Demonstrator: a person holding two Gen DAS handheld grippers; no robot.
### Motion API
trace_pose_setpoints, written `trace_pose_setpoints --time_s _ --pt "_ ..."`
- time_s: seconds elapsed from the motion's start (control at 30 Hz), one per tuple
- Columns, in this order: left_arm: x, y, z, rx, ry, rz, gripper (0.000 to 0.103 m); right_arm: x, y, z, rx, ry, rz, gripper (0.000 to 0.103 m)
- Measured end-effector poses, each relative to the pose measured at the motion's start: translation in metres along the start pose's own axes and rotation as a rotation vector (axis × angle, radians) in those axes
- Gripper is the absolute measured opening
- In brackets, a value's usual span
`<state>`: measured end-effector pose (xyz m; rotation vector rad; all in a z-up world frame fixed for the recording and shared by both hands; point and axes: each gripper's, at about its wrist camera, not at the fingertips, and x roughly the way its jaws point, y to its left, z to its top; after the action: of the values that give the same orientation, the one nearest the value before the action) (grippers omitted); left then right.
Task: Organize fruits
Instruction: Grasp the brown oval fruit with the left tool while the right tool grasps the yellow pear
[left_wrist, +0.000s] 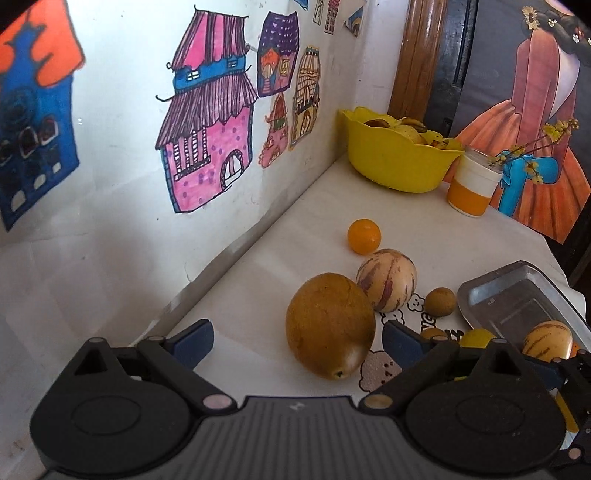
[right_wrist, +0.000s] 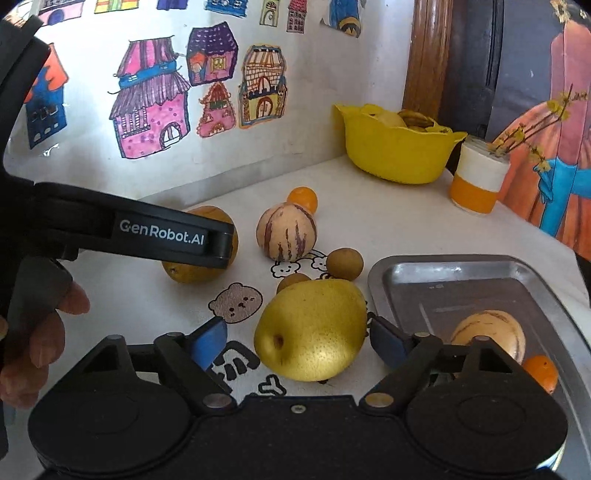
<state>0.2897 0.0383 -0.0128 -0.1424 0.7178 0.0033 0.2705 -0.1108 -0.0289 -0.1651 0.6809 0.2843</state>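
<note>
On the white table (right_wrist: 388, 221), loose fruit lies in a cluster toward the middle, between the wall edge and a metal tray (right_wrist: 480, 266) at the right edge; the spread suggests fruit waiting to be sorted. The tray already carries 1 striped melon (right_wrist: 491, 332) and 1 small orange fruit (right_wrist: 541, 371), so it is probably the collecting place. A yellow bowl (right_wrist: 395, 155) holding more fruit stands in the far corner, with an orange-and-white cup (right_wrist: 476, 181) just beside it.

The right gripper (right_wrist: 297, 341) points forward and downward, its 2 blue pads set either side of a yellow pear (right_wrist: 314, 332). The right pad appears to touch the pear's skin or nearly so; the left pad stands apart from it, so no grip is made. The pear rests on the table, just beside the tray's near-left corner.

The left gripper (left_wrist: 297, 341), tilted likewise, brackets a large brown fruit (left_wrist: 330, 323) nearer the wall edge. Both pads stand clear of it, wide apart, holding nothing. In the right wrist view a person's fingers (right_wrist: 40, 339) curl round that tool's handle.

Beyond lie a second striped melon (left_wrist: 386, 280), 1 orange fruit (left_wrist: 364, 236) and 1 small brown fruit (left_wrist: 439, 302), none yet taken up.
</note>
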Motion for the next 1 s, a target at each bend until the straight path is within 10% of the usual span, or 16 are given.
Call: trace_pose_setpoints --time_s 0.6,1.0 --pt "0.005 -0.012 -0.001 0.057 -0.058 -0.039 0.06 0.004 -0.008 -0.004 0.071 -0.016 -0.012 0.059" --pt "-0.021 -0.01 -0.015 -0.012 -0.043 -0.038 0.059 -0.02 -0.011 -0.021 0.098 -0.007 0.012 0.059"
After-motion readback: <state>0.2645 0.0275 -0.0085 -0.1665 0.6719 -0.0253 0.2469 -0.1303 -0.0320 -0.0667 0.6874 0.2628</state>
